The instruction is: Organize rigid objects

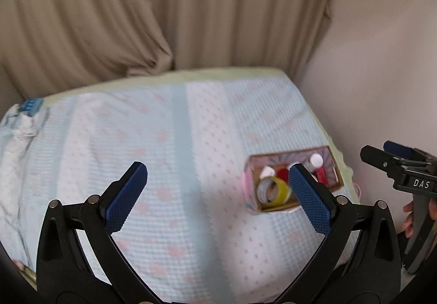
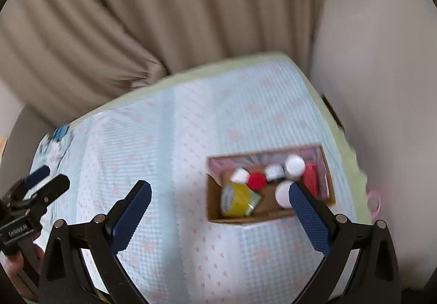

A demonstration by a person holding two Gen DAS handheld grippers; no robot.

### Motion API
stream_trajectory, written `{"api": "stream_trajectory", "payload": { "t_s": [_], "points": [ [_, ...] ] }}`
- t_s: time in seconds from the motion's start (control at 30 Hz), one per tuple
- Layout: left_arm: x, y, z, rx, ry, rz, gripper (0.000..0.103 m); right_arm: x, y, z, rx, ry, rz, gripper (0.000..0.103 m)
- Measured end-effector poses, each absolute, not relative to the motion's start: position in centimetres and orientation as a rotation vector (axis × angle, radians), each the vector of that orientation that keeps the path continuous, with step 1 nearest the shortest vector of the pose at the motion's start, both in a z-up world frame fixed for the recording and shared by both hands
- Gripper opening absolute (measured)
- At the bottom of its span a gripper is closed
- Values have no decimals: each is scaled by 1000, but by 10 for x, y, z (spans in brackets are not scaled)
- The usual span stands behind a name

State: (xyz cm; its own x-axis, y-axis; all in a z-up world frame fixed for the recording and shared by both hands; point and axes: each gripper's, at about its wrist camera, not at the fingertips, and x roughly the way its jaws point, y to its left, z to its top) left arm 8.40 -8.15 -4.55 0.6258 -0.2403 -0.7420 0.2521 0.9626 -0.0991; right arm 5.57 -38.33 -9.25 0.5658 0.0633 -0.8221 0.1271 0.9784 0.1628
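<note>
Left gripper [image 1: 218,181]: black frame, blue ridged pads [image 1: 127,196]; jaws spread wide, nothing between them; held above the cloth.

Right gripper [image 2: 220,193]: same build; jaws spread wide, nothing held. Its right fingertip overlaps the box's near right corner in its own view; contact cannot be told. Seen from the left wrist view, the right gripper sits at the far right edge, well apart from the left one, with a hand [image 1: 409,219] on its handle.

Cloth [image 1: 177,145]: pale blue and white, small pink pattern, covering a table with a light green edge.

Box [image 2: 214,204]: open-topped cardboard, pink patterned outside, resting on the cloth near the table's right edge.

Contents of box: roll of yellow tape [image 2: 236,198] at the near left; red cap [image 2: 257,181] just behind it; several white caps [image 2: 295,164] toward the back and right; red item [image 2: 310,179] against the right wall. Details blurred.

Curtain [image 1: 109,17]: beige, pleated, behind the table.

Wall [image 1: 382,58]: plain, pale, to the right.
</note>
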Motion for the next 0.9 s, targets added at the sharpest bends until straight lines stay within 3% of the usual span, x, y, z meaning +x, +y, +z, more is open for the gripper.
{"api": "stream_trajectory", "payload": {
  "t_s": [0.4,0.9],
  "points": [
    [28,-15,-24,-36,733,-118,103,22,-312,-51,73,831,20,101],
    [40,-26,-25,-15,717,-134,103,26,-303,-50,18,804,-14,101]
  ]
}}
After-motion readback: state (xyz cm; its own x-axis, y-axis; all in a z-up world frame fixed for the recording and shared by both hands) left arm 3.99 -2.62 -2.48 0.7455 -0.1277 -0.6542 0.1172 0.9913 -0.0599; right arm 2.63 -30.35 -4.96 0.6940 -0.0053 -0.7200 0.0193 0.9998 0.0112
